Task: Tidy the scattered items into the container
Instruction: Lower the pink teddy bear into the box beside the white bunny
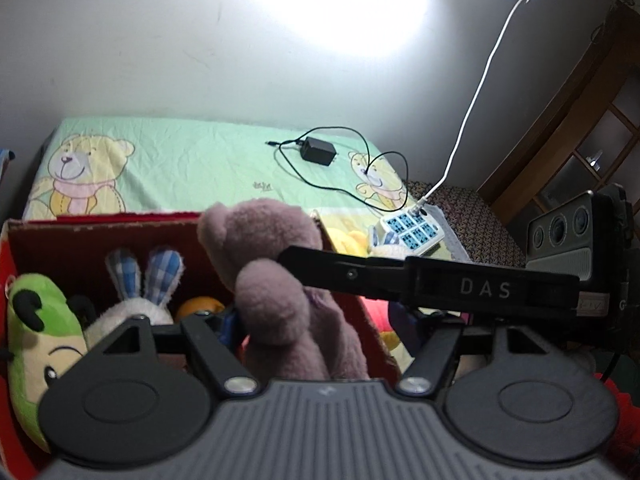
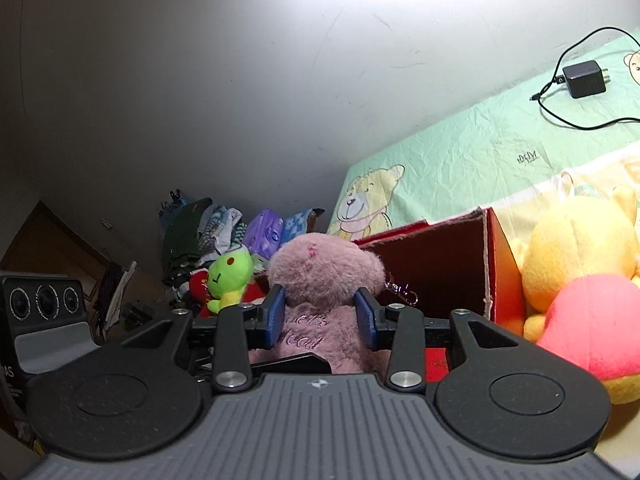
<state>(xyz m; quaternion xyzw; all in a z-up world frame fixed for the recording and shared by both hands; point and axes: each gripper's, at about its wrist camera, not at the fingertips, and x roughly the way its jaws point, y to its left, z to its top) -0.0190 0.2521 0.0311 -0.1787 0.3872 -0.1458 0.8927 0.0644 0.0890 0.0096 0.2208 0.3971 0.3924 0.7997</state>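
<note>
With several plush toys already inside the red box (image 1: 100, 240), the right hand-held gripper (image 2: 320, 316) clamps the mauve bear (image 2: 324, 276) above it, while the yellow plush (image 2: 576, 240) waits beside the box; the left hand-held gripper's (image 1: 236, 320) closure is unclear.

A bed (image 1: 192, 160) with a green bear-print sheet stands against a bare white wall (image 1: 160, 40). Bright light (image 1: 336, 0) glares overhead. A wooden shelf (image 1: 580, 120) stands nearby.

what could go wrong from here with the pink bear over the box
1. The right gripper pinches only soft plush on the pink bear, so the bear may slip before it is over the box.
2. The box already holds a green toy and a bunny; the bear may perch on top and tumble out.
3. The left gripper is close beside the bear and could collide.
</note>
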